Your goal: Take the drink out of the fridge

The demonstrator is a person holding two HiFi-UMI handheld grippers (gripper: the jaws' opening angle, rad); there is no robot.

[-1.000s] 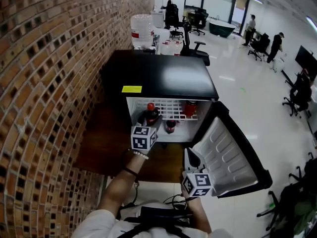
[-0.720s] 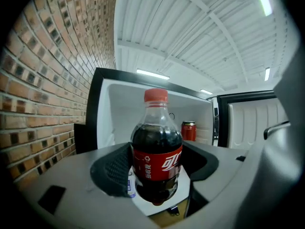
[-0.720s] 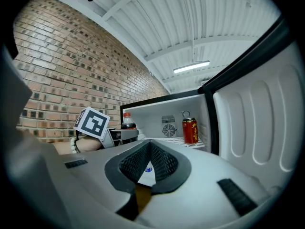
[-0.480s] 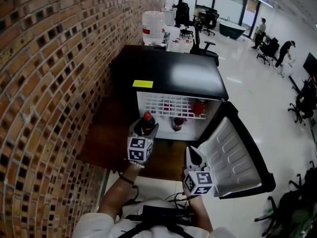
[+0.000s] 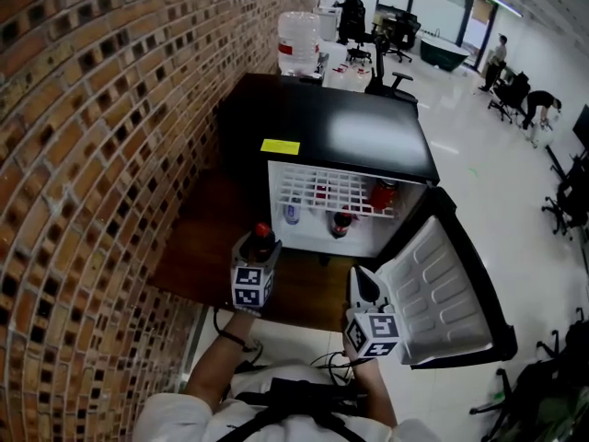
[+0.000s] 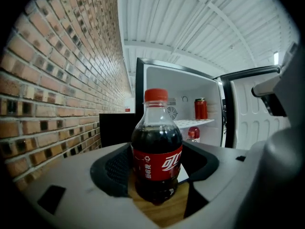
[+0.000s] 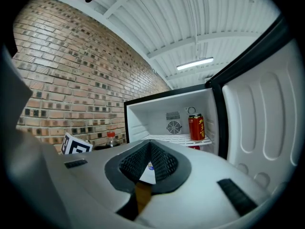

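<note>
- Red-capped cola bottle (image 6: 156, 147), dark and upright, gripped by the left gripper (image 5: 259, 250), out of the fridge (image 5: 331, 132) above the wooden floor (image 5: 198, 247)
- Black fridge just beyond it, door (image 5: 442, 288) wide open, red can (image 7: 196, 127) on its shelf
- Right gripper (image 5: 361, 290) closed, holding nothing, beside the door

Left claw (image 5: 260, 246) drew cola bottle (image 5: 262, 238) out of fridge (image 5: 340, 129), down and back.

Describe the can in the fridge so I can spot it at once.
Look into the open black mini fridge against the brick wall. On its white wire shelf, far right, stands a red can; the drinks below it are bottles.
</note>
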